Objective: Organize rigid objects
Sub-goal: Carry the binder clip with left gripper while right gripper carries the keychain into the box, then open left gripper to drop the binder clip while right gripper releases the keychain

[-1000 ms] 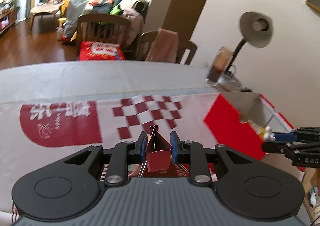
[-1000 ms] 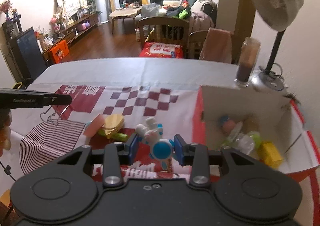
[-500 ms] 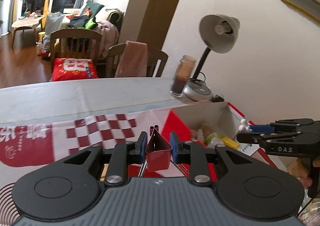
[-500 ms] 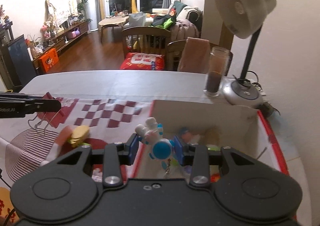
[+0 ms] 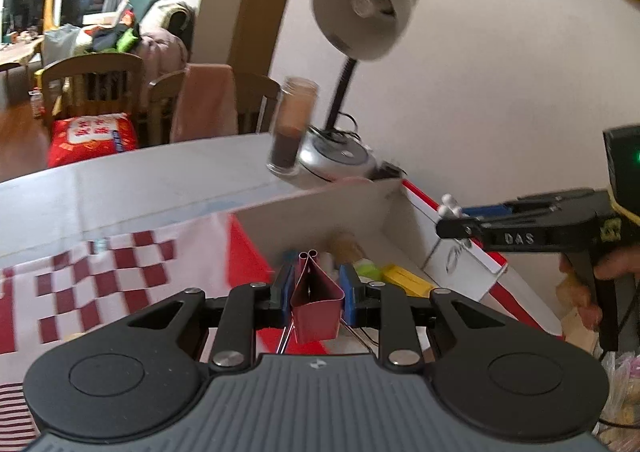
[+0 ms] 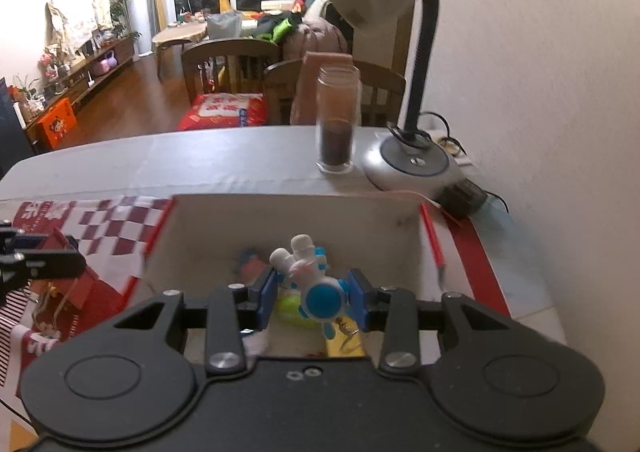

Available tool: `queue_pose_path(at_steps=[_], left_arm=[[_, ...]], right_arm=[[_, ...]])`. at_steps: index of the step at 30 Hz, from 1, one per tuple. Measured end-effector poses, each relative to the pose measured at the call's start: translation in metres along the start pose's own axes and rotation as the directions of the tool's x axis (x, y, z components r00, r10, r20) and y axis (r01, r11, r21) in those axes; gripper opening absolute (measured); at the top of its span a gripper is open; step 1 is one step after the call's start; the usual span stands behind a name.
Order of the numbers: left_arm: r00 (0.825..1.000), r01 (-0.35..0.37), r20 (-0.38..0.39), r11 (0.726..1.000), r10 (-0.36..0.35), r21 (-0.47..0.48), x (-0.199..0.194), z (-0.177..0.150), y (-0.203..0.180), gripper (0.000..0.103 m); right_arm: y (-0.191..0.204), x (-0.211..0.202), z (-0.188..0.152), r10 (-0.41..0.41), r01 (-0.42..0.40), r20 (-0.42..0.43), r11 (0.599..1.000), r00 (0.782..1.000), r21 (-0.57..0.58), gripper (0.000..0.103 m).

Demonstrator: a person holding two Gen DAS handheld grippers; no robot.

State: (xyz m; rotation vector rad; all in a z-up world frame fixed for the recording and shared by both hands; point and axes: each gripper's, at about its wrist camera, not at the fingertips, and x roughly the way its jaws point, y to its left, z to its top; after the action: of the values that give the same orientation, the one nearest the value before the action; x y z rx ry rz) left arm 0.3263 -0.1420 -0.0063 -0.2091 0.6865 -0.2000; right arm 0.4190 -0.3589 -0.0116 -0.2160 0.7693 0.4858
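My left gripper (image 5: 316,292) is shut on a dark red binder clip (image 5: 317,304), held at the left wall of the open box (image 5: 352,208), which is white inside and red outside. My right gripper (image 6: 312,294) is shut on a blue and white toy figure (image 6: 310,280) with a small metal hook hanging under it, held over the inside of the box (image 6: 288,220). The left wrist view shows the right gripper (image 5: 452,212) coming in from the right above the box's far rim. The right wrist view shows the left gripper (image 6: 40,264) at the left with the clip (image 6: 86,288).
The box holds a yellow block (image 5: 404,278), a green item (image 6: 290,306) and other small toys. Behind it stand a glass jar (image 6: 336,124) and a desk lamp (image 6: 416,164) against the wall. A red and white chequered cloth (image 5: 100,276) covers the table; chairs stand beyond.
Both grippers have swung to the right with their loads. The right gripper went from over the cloth to over the box's inside, and the left gripper came up to the box's left wall.
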Motion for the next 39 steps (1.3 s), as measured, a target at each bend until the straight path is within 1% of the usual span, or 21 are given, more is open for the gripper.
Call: queue_pose_path(at_steps=[2,5,8,11,16,22,27,30,36,39], left_arm=[[1.000,0.008,-0.028,1.000,-0.008,0.014,0.016,0.001,-0.012,0.024],[0.999,0.002,-0.051,0.999,0.001,0.053,0.038,0.002,-0.030,0.024],[0.996,-0.003,-0.092,0.998,0.009,0.062,0.060,0.001,-0.041,0.024],[0.990,-0.024,-0.137,0.996,0.036,0.087,0.081,-0.004,-0.047,0.024],[0.979,-0.046,-0.194,0.995,0.063,0.091,0.107,-0.010,-0.050,0.023],[0.968,-0.066,-0.236,0.993,0.089,0.103,0.126,-0.014,-0.055,0.024],[0.960,-0.068,-0.263,0.992,0.095,0.110,0.137,-0.017,-0.058,0.024],[0.953,-0.068,-0.288,0.992,0.095,0.102,0.145,-0.020,-0.058,0.024],[0.942,-0.077,-0.319,0.993,0.102,0.090,0.153,-0.020,-0.057,0.024],[0.934,-0.090,-0.340,0.992,0.114,0.086,0.156,-0.019,-0.057,0.024]], right_arm=[[-0.010,0.008,-0.002,0.002,-0.002,-0.020,1.000,1.000,0.004,0.037],[-0.021,0.019,-0.007,0.004,-0.003,-0.048,1.000,0.999,0.009,0.037],[-0.028,0.028,-0.013,0.016,-0.015,-0.067,1.000,0.998,0.009,0.037],[-0.033,0.036,-0.019,0.032,-0.032,-0.085,0.999,0.996,0.007,0.037],[-0.037,0.053,-0.027,0.059,-0.059,-0.121,0.998,0.991,0.006,0.037],[-0.031,0.069,-0.035,0.071,-0.080,-0.174,0.996,0.982,-0.047,0.037],[-0.030,0.076,-0.037,0.080,-0.095,-0.191,0.993,0.978,-0.068,0.037],[-0.026,0.077,-0.039,0.066,-0.086,-0.196,0.992,0.978,-0.097,0.037],[-0.023,0.083,-0.037,0.070,-0.094,-0.209,0.990,0.975,-0.108,0.041],[-0.024,0.084,-0.036,0.075,-0.099,-0.219,0.990,0.973,-0.099,0.043]])
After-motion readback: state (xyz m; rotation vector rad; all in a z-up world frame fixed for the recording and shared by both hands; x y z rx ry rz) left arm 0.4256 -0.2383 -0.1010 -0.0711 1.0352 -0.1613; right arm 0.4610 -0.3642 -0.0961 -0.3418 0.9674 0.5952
